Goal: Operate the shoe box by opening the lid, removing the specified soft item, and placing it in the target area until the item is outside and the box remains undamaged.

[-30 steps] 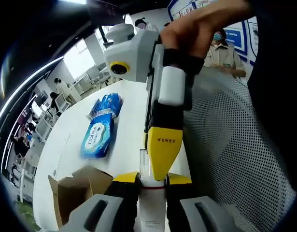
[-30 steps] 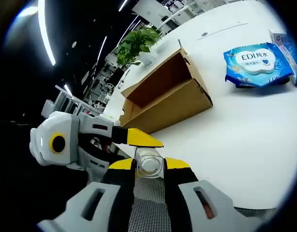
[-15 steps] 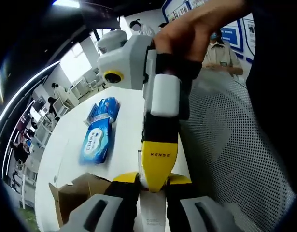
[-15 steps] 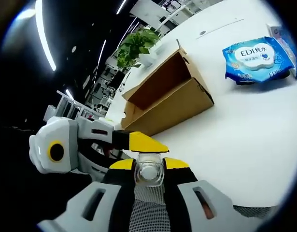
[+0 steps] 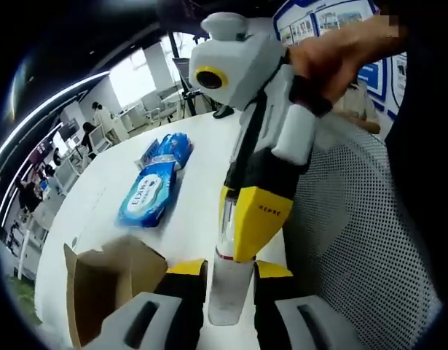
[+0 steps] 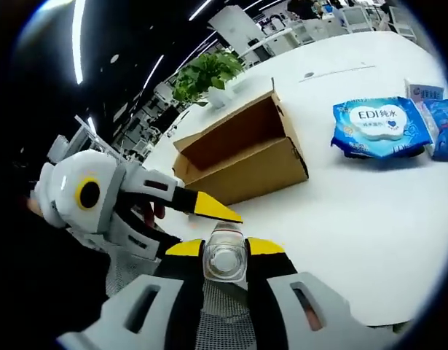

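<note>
Right now both grippers are closing on one small clear bottle (image 5: 225,288), held between them above the near edge of the white table (image 6: 369,240). In the left gripper view, the left gripper (image 5: 227,271) is pinching the bottle's lower body between its yellow-tipped jaws, while the right gripper (image 5: 254,219), held by a hand (image 5: 340,55), is coming down from above and clamping the bottle's upper part. In the right gripper view, the right gripper (image 6: 225,249) is looking along the bottle's round end (image 6: 224,259), gripped between its jaws, and the left gripper (image 6: 202,208) is reaching in from the left beside it.

Judging by this, the box-opening step is done: the cardboard shoe box (image 6: 238,157) is lying open on the table, beyond the grippers to the far left, its brown inside showing, though whether anything lies within cannot be told. The grippers are well apart from it. A blue wipes pack (image 6: 380,125) is lying to the far right, with another blue packet (image 5: 169,149) just beyond it. The next move probably calls for one gripper letting go so the bottle can be passed or set down.
</note>
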Available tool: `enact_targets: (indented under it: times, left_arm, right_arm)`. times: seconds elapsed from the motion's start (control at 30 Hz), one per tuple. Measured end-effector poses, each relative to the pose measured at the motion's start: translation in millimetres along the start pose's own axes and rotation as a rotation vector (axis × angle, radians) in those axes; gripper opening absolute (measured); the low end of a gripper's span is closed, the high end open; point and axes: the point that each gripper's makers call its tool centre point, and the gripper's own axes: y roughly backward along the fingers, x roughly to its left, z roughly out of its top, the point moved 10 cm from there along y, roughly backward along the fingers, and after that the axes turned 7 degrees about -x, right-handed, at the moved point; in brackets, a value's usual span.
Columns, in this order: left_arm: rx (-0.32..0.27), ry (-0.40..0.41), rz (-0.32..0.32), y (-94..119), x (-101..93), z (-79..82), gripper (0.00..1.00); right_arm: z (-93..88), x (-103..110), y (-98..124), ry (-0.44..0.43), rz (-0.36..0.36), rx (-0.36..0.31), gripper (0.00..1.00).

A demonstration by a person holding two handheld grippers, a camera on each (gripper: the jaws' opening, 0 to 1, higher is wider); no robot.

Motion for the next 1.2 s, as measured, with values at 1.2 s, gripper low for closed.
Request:
enact_targets:
  times: [1.2]
  left_arm:
    - [-0.154,0.651,0.442,42,-16.3,-44.7,0.3]
  right_arm:
    - [8.9,-33,48,0.364,-0.156,0.077,0.19]
